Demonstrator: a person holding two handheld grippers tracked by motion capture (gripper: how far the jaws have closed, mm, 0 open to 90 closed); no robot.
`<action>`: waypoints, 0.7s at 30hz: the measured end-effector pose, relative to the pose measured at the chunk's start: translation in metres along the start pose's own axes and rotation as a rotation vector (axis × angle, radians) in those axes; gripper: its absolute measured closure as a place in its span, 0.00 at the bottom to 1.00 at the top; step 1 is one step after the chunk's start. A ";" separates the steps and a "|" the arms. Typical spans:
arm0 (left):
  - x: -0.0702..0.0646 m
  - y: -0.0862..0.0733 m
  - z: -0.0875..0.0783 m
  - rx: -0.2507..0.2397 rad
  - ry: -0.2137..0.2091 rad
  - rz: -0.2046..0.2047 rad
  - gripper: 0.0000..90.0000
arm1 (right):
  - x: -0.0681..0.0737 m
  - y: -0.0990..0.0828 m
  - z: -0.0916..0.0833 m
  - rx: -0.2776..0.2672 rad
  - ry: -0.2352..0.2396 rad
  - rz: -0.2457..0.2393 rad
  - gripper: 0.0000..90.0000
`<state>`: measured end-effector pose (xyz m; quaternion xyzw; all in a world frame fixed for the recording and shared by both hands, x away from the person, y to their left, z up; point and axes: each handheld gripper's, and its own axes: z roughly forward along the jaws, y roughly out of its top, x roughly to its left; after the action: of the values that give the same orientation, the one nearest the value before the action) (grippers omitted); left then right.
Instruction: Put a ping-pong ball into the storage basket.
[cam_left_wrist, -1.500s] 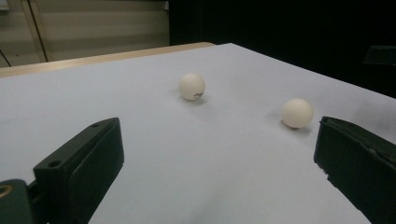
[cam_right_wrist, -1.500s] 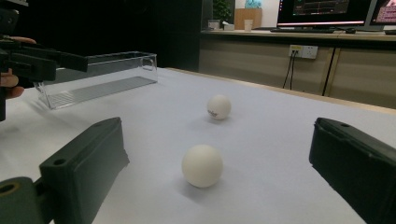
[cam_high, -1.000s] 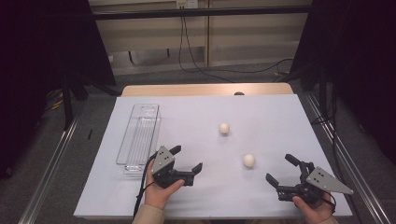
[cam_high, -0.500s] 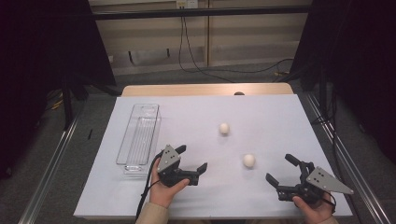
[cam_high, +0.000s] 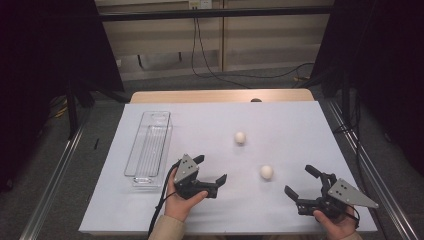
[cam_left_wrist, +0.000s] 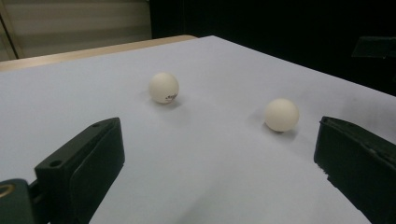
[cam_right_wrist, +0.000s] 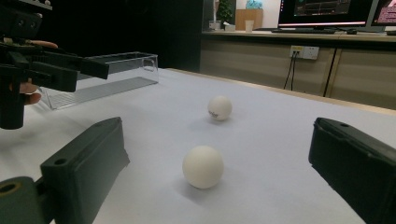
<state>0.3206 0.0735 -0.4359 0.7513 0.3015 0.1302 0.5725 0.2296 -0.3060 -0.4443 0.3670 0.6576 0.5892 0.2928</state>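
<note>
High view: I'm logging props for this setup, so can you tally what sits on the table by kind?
White balls: 2, the far ball and the near ball
Clear plastic tray: 1
Total: 3

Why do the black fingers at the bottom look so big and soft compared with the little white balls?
In the right gripper view the fingers sit closest to the lens, so they loom large and slightly blurred, while the near ball is sharp with a faint shadow. In the high view the room beyond the table is dark.
</note>
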 end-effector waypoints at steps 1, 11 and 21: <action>0.000 0.000 0.001 0.002 0.000 -0.001 0.02 | 0.000 0.000 0.000 0.000 0.000 0.000 0.04; -0.004 0.001 0.009 0.017 -0.013 0.004 0.02 | 0.000 0.000 0.000 0.000 0.000 0.000 0.04; -0.008 0.002 0.016 0.029 -0.029 0.003 0.02 | 0.000 0.000 0.000 0.000 -0.001 0.000 0.04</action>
<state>0.3232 0.0560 -0.4374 0.7619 0.2937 0.1158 0.5656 0.2295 -0.3065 -0.4443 0.3675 0.6572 0.5891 0.2932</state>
